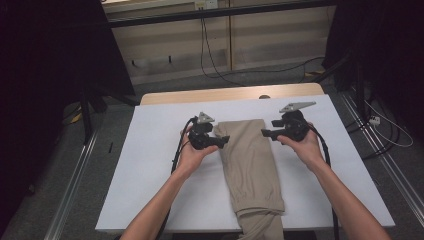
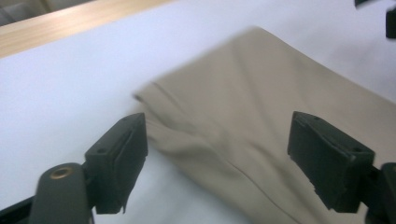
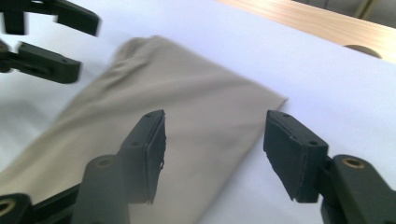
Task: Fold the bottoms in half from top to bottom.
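Observation:
A pair of beige trousers point(image 1: 248, 160) lies folded lengthwise on the white table point(image 1: 160, 165), its far end near the middle and its near end hanging over the front edge. My left gripper point(image 1: 224, 140) is at the cloth's far left edge, jaws open above the fabric point(image 2: 243, 116). My right gripper point(image 1: 265, 132) is at the far right edge, jaws open over the corner of the cloth point(image 3: 196, 107). Nothing is held. In the right gripper view the left gripper point(image 3: 74, 42) is seen open at the upper left.
A wooden strip point(image 1: 230, 93) runs along the table's far edge. Beyond it are a floor with cables point(image 1: 210, 60) and dark stands at both sides. White tabletop lies bare to the left and right of the trousers.

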A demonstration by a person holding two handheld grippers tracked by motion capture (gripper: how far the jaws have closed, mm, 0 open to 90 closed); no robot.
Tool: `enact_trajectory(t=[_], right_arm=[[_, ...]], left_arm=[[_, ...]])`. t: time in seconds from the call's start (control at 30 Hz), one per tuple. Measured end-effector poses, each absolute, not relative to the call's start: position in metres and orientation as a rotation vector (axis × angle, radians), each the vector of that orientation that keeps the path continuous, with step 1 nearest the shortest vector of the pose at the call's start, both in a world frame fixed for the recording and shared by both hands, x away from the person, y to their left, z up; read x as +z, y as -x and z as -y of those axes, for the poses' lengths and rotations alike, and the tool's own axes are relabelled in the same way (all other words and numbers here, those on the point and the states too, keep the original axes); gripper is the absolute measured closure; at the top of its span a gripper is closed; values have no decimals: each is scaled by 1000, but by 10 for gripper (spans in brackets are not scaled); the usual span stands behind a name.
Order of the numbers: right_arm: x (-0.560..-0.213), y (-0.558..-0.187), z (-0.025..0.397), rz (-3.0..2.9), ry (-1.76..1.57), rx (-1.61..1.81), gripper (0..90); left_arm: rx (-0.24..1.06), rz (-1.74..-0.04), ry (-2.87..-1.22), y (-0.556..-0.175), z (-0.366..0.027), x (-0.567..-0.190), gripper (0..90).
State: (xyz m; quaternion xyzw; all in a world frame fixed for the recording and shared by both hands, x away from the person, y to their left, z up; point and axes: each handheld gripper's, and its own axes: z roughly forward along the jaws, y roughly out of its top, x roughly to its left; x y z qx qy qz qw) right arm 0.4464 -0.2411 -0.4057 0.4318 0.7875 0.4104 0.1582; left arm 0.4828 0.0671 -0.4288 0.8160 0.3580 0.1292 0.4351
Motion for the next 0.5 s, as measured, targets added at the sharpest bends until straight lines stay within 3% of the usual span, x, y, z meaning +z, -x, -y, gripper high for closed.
enact_trajectory(t=[0.13, 0.3, 0.4, 0.5], right_arm=[[-416, -482, 240, -2227, -1279, 1153, 384], [-434, -515, 239, -2224, -1338, 1103, 384], [-441, -527, 241, -2253, -1355, 1066, 458], [-447, -536, 245, -2221, -1387, 1071, 443]], left_arm=[[406, -941, -2062, -510, -65, -434, 224], [381, -967, -2064, -532, -58, -440, 280], [347, -997, -2042, -542, -60, -445, 287], [333, -1008, -2054, -550, -65, -447, 331]])
